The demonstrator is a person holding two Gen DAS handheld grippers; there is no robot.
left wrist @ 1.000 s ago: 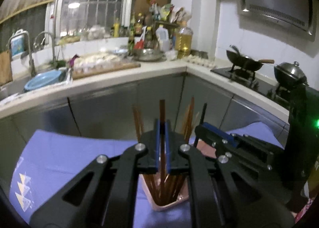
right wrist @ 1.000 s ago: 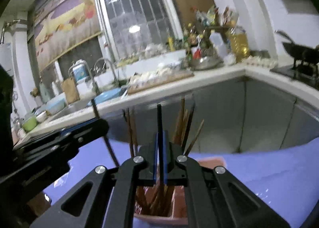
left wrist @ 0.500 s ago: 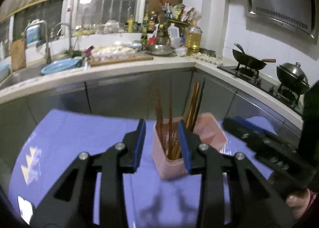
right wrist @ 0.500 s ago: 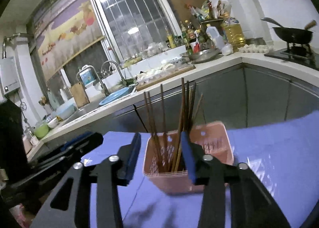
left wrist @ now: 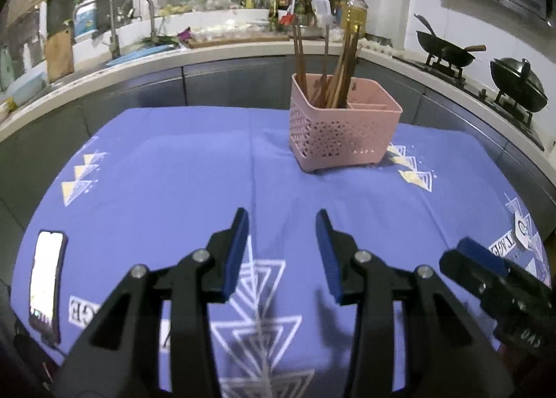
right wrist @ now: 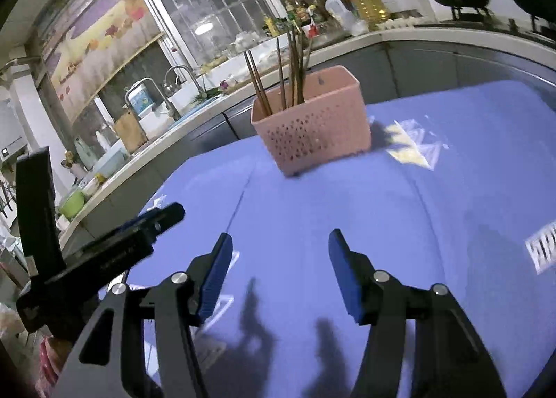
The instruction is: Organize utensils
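A pink perforated utensil basket [left wrist: 344, 130] stands on the purple tablecloth [left wrist: 173, 172]. Several brown chopsticks [left wrist: 333, 64] stand upright in its left compartment; the right compartment looks empty. It also shows in the right wrist view [right wrist: 312, 130] with the chopsticks [right wrist: 288, 67]. My left gripper [left wrist: 282, 220] is open and empty, low over the cloth, well short of the basket. My right gripper [right wrist: 278, 241] is open and empty, also back from the basket. The right gripper body [left wrist: 500, 290] shows at the lower right of the left wrist view.
A lit phone [left wrist: 45, 279] lies at the cloth's left front edge. A kitchen counter [left wrist: 208, 50] with sink, bottles and a cutting board runs behind the table. Two woks [left wrist: 448, 50] sit on the stove at the right.
Both grippers, a second ago shut on chopsticks over the basket, have opened, left them in it and pulled back toward the front of the table.
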